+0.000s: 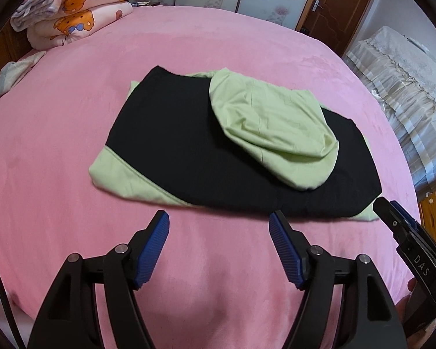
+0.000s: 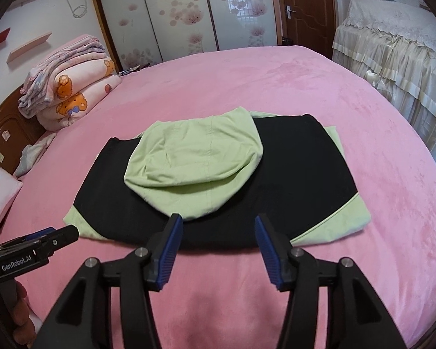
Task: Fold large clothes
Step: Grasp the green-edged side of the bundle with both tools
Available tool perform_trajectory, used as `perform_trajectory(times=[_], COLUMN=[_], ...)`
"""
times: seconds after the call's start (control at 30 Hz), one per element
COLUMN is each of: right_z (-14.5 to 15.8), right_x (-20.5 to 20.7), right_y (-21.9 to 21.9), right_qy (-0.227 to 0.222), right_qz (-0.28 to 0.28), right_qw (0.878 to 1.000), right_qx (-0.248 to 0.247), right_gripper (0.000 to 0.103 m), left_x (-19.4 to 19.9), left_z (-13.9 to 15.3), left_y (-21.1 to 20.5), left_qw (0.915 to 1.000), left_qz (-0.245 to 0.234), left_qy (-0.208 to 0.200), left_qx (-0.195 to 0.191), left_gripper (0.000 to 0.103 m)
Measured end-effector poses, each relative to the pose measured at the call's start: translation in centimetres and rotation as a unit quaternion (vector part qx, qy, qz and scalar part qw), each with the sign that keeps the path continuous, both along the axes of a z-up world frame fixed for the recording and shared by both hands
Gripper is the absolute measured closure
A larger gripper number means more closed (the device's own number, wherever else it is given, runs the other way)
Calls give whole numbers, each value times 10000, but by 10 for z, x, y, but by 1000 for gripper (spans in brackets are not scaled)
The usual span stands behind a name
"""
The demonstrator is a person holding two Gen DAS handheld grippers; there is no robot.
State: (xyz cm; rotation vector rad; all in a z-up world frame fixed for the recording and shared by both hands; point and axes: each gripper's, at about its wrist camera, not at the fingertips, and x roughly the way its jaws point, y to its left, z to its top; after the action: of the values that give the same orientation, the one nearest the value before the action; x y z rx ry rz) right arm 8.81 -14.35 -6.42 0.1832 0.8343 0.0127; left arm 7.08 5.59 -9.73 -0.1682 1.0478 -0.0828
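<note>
- The black and green hoodie lies on the pink bed as a flat, compact rectangle, its green hood laid over the black panel; judging by that, the folding looks nearly or wholly finished.
- The left claw stands wide and empty, just short of the garment's near edge, over bare bed.
- The right claw is partly spread, empty, at the hoodie's near edge below the hood.

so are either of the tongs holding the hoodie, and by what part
Nothing is held. Left tongs and right tongs are both open and empty, short of the folded hoodie on the bed.
</note>
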Motion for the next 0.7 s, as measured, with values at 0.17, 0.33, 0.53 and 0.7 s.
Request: perform_trajectory(times=[0.17,0.33,0.53,0.7], right_z=[-14,-22,-35,-44], right_x=[-4,-2,9,20], right_y=[12,19,27,31], right_qy=[-16,-64,46,119], right_qz=[64,127,197,220], right_qw=[9999,9998,9997,9997], right_qx=[-114,-153,-96,-47], right_gripper=[51,51,51,51], left_x=[1,5,16,31], left_z=[-27,-52,-81,-101], left_y=[0,6,17,28], left_qw=[9996,9984,9958,9908], left_qz=[-76,10,177,367], left_qy=[235,397,480,525], left_qx=[-134,-397,-763,-1194], left_gripper=[32,32,32,32])
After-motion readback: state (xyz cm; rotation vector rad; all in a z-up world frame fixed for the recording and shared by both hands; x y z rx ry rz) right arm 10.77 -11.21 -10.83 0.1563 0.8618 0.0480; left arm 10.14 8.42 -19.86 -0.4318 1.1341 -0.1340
